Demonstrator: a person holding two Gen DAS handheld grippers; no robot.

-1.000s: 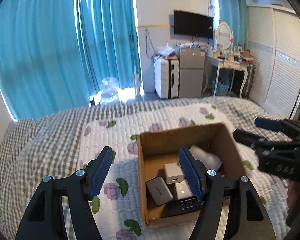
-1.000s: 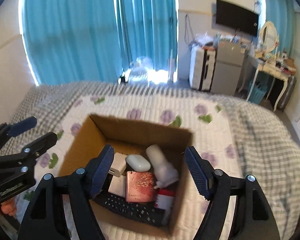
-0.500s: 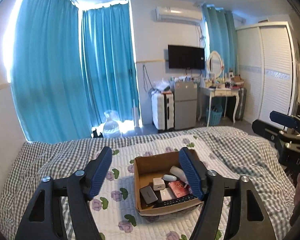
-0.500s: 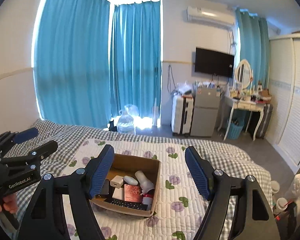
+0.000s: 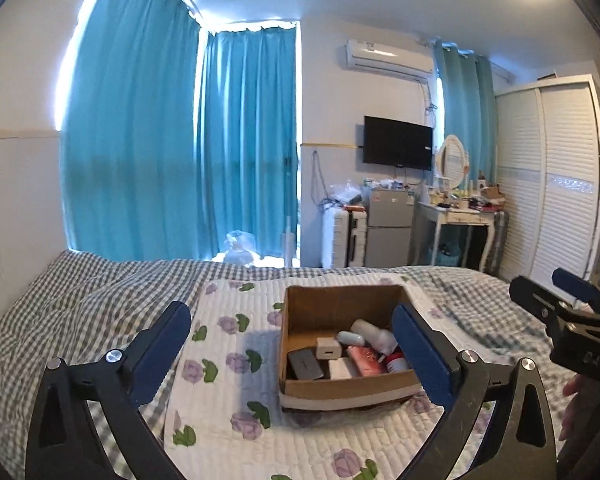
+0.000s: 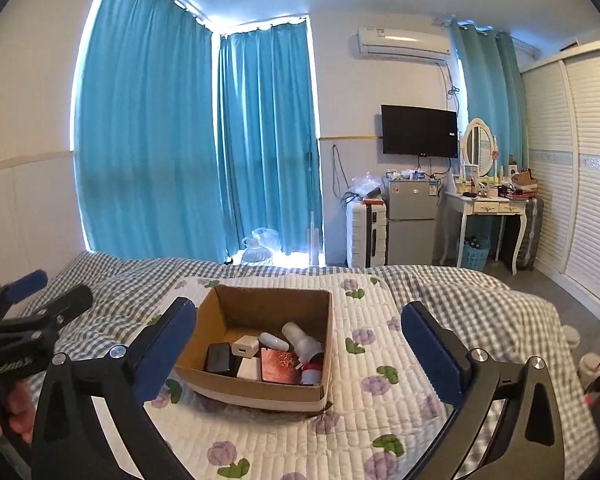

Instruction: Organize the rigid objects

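Teal curtains (image 6: 196, 140) back a bed (image 6: 440, 308) under a floral quilt (image 6: 380, 368), and we have pulled both grippers up and away from it within the last second, so the cardboard box (image 5: 340, 390) now looks smaller and farther off; we judge the packing done or paused. Our left gripper (image 5: 292, 344) is spread wide and empty, the box ahead and below, toward its right finger. Inside lie a dark case (image 6: 219, 357), white charger (image 6: 245, 346), pink card (image 6: 281, 366) and white bottle (image 6: 300, 338). Our right gripper (image 6: 298, 346), equally wide and empty, has the box ahead, toward its left finger.
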